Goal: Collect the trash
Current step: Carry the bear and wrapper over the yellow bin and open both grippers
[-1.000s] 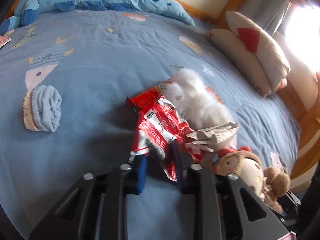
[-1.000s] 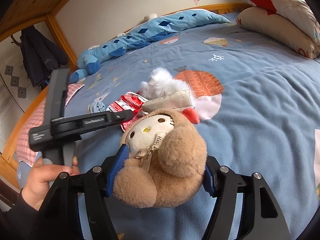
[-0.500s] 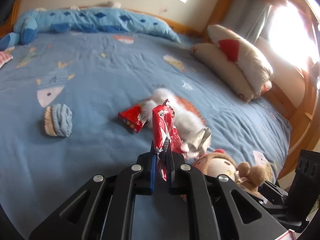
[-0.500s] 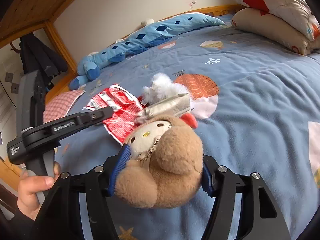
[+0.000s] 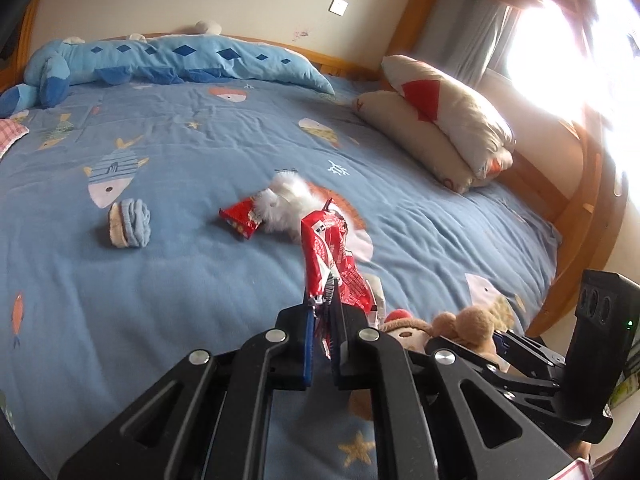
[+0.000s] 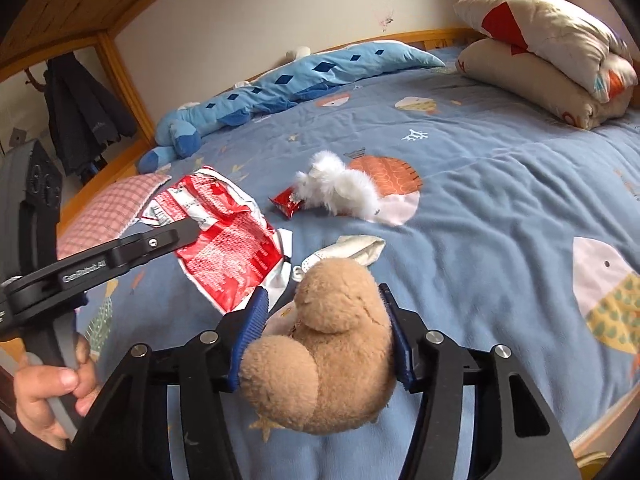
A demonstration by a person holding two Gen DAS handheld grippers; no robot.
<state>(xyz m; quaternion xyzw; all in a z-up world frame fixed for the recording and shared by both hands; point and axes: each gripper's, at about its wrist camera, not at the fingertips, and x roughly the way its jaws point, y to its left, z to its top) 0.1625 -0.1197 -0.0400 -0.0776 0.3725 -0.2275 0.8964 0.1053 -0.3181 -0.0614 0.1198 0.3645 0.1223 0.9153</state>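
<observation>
Red wrapper (image 5: 334,256): thin, crinkly foil, light, floppy, slippery. Pinched at lower edge in left gripper (image 5: 322,334), lifted above blanket (image 5: 180,280). Brown plush toy (image 6: 332,344): soft, squeezed between right gripper (image 6: 326,334) pads, jaws just closing.

Bright daylight, and the window (image 5: 560,52) is totally blown out with glare. Heavy fisheye warping, dark vignetted corners, everything slightly soft.
</observation>
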